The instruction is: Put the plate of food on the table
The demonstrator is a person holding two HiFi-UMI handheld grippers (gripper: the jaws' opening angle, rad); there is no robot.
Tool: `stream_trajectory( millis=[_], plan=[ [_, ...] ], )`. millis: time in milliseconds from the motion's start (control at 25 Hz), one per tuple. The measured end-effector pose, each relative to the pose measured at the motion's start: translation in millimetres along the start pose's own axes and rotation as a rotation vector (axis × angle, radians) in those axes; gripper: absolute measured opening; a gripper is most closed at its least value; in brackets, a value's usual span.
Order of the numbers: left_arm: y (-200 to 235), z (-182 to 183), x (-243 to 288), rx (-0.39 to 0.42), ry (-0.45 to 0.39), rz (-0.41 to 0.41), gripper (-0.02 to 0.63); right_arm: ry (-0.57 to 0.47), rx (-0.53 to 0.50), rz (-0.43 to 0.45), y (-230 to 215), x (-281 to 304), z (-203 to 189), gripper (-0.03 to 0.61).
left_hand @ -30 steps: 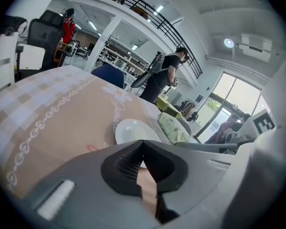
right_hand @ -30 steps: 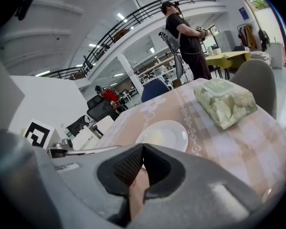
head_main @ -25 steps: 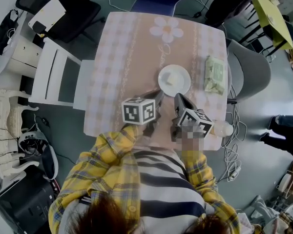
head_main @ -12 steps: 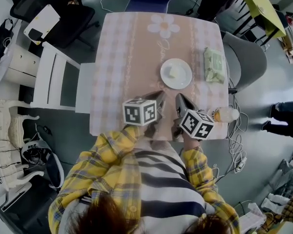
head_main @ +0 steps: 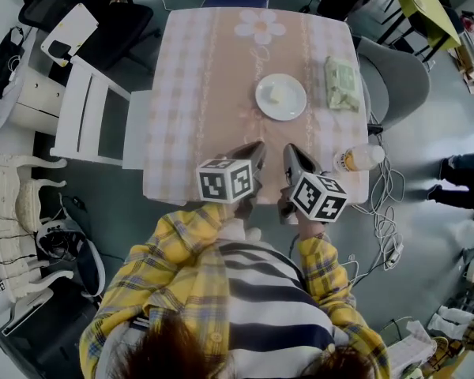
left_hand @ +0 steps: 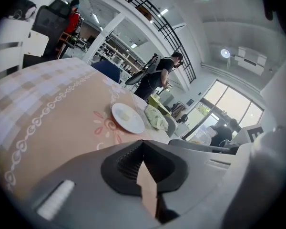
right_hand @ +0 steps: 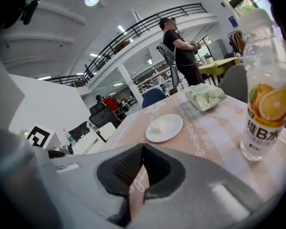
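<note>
The white plate (head_main: 281, 97) with a small pale piece of food stands on the checked pink table (head_main: 197, 93), right of its middle. It also shows in the left gripper view as the plate (left_hand: 127, 118) and in the right gripper view as the plate (right_hand: 164, 127). My left gripper (head_main: 255, 150) and right gripper (head_main: 291, 151) hover side by side over the table's near edge, well short of the plate. Both are shut with nothing held: the left gripper (left_hand: 143, 144) and right gripper (right_hand: 143, 149) show their jaws meeting at the tips.
A drink bottle with an orange label (head_main: 359, 159) (right_hand: 267, 94) stands at the table's near right corner. A pale green packet (head_main: 341, 84) (right_hand: 206, 96) lies right of the plate. A white chair (head_main: 95, 117) flanks the left side, a grey chair (head_main: 395, 77) the right.
Both grippers have drawn back together from the plate toward the table's near edge. The plate stays on the table, now farther from the jaw tips.
</note>
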State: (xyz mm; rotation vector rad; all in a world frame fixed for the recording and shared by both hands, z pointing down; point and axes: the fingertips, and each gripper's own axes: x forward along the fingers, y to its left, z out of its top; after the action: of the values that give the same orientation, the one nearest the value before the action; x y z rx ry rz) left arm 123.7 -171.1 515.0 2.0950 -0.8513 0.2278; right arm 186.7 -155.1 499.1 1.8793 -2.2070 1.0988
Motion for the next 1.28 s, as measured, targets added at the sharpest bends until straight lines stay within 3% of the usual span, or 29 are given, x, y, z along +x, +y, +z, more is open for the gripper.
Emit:
stream_trajectory(
  millis=[640,1280],
  plan=[
    [-39.0,-54.0,-48.2,0.042,-0.037,-0.005,0.002,-0.003,-0.063,0.026,14.0,-73.8,-46.4,-0.003],
    [-51.8,-102.3,-82.0,0.024,-0.039,0.009,0.002,0.022,-0.079,0.03,19.6,-118.6,-92.2,-0.003]
  ],
)
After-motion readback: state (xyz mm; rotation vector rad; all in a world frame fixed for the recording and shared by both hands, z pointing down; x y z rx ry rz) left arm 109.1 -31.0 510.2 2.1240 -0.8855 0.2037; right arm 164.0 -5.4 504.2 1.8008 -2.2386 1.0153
